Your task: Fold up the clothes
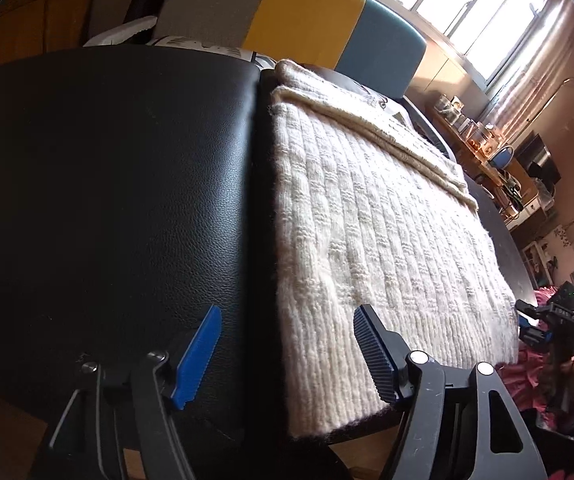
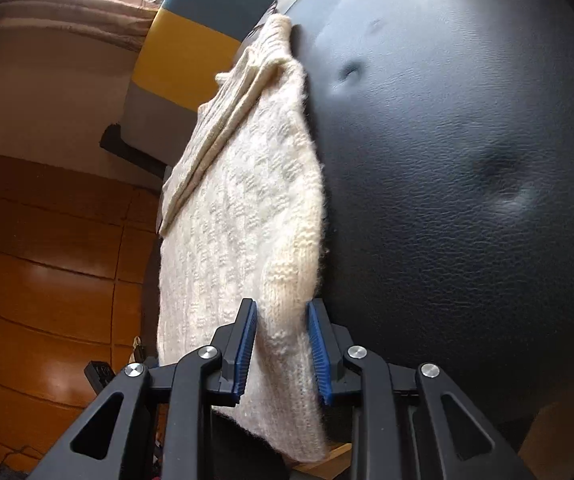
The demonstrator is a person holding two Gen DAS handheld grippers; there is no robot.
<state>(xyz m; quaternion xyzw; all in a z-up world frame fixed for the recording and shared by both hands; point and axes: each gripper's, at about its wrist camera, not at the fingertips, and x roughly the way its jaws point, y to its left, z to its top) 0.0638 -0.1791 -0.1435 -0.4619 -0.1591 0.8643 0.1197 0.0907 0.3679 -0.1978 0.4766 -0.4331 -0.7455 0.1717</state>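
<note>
— Blue pads of the right gripper [image 2: 283, 354] straddle the near edge of the cream knit sweater [image 2: 243, 216], not clamped; it lies folded on the black leather surface [image 2: 467, 200].
— Left gripper [image 1: 287, 354] is spread, empty; next probably pinch both corners and fold again

Harsh window [image 1: 467, 12] glare, fisheye-warped edges

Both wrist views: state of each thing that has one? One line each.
Cream ribbed knit sweater: lying flat on the black leather surface, a folded strip along its far side, near edge hanging over the front.
Black leather surface: bare beside the sweater, dimpled in places.
Left gripper: jaws open wide, straddling the sweater's near corner, not closed on it.
Right gripper: jaws either side of the sweater's near edge; grip unclear.
</note>
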